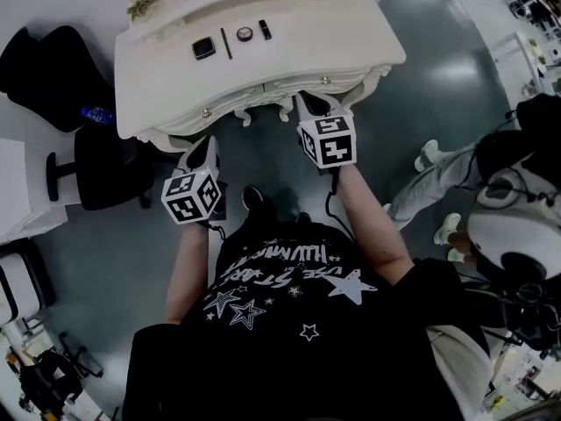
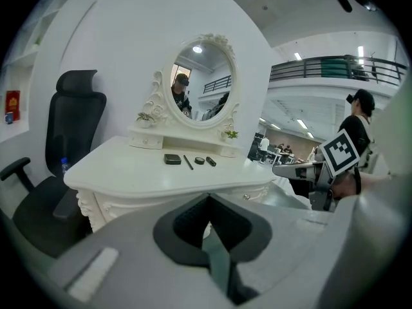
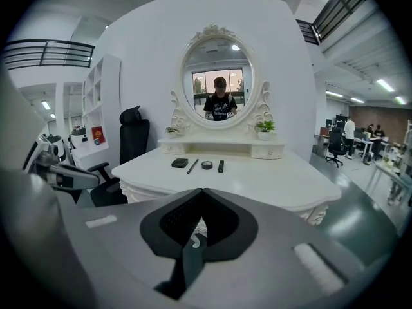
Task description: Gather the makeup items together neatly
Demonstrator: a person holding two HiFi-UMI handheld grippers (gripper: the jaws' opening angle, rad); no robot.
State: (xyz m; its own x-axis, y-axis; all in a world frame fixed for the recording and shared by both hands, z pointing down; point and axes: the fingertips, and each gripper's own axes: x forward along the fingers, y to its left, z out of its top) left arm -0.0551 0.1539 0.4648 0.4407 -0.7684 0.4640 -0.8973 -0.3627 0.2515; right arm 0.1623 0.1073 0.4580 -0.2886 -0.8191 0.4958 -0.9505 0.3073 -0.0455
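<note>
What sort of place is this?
Probably a large open office or lab hall, not a home: the dressing table and its oval mirror stand beside an office chair, with a railed upper walkway and desks beyond.

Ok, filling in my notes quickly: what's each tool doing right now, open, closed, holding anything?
Left tool: closed, holding nothing.
Right tool: closed, holding nothing.

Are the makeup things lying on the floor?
No, the black compact, the thin pencil, the round pot and the small black tube all lie in a row on the white dressing table.
</note>
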